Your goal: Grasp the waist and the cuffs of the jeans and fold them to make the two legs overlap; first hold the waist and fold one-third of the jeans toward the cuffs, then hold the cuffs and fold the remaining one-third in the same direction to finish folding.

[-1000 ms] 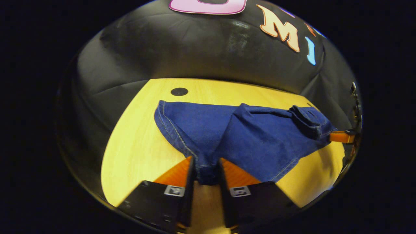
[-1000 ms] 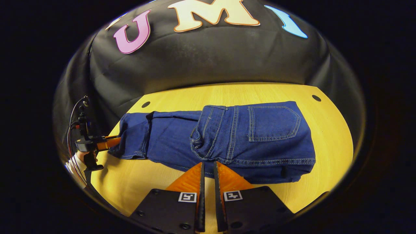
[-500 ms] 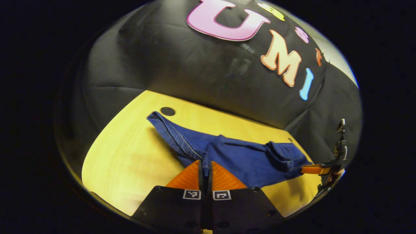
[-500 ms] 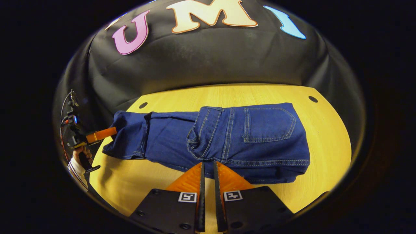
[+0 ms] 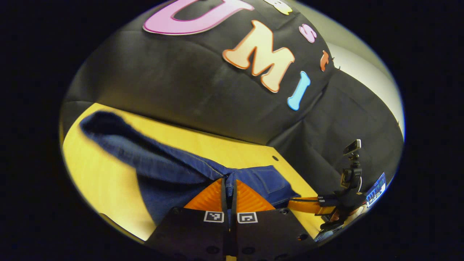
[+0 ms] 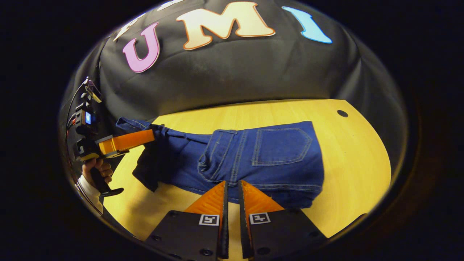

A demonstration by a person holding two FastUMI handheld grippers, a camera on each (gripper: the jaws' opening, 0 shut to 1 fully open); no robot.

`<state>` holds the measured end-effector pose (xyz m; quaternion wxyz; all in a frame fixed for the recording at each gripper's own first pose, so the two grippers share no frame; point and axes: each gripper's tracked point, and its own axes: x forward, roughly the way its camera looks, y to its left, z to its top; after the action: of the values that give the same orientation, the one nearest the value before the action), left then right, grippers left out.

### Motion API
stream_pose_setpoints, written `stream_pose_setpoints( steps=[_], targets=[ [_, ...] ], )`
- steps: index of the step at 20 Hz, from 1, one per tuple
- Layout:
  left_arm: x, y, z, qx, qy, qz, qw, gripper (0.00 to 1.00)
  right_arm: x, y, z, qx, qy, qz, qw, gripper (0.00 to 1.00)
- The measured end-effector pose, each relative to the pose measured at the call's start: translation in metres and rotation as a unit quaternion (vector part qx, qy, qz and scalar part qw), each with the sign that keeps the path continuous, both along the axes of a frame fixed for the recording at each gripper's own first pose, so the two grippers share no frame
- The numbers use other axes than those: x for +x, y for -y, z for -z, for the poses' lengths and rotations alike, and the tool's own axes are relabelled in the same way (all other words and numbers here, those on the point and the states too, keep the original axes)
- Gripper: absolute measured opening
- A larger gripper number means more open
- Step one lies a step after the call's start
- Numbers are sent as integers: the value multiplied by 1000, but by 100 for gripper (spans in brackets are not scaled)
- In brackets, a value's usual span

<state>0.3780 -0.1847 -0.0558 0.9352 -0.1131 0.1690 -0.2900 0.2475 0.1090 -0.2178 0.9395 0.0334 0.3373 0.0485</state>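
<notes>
Meanwhile, both grippers' jaws pinch the jeans (image 6: 253, 159): left gripper (image 5: 229, 190) lifts cuffs above the table (image 6: 355, 156), right gripper (image 6: 231, 188) at its near edge.

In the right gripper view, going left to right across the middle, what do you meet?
The person's hand → the left tool, clamped on the lifted cuff end → the folded waist section with its back pocket → bare table.
</notes>
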Motion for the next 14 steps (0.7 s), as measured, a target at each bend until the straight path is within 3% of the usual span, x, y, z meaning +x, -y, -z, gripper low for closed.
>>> stream_pose_setpoints(
  steps=[1,3,4,7,10,11,12,14],
  targets=[
    [2,28,-3,-5,2,13,1000,0,-2,13,-2,4,0,4,1000,16],
    [-1,76,-4,-6,6,38,999,0,-3,45,-6,7,-1,13,1000,11],
    [-2,98,-2,-3,5,50,999,0,-3,61,-8,6,-2,17,1000,16],
    [-8,166,17,11,-9,82,997,0,-3,105,-14,5,-1,26,1000,16],
    [-9,212,52,72,-16,93,993,0,1,145,-20,10,4,40,999,16],
    [-9,225,61,87,-17,95,991,0,1,156,-20,13,5,44,999,21],
    [-11,234,70,101,-21,99,990,0,2,167,-20,15,4,48,999,16],
    [-18,245,92,135,-26,100,985,0,0,185,-20,16,2,52,999,16]
  ],
)
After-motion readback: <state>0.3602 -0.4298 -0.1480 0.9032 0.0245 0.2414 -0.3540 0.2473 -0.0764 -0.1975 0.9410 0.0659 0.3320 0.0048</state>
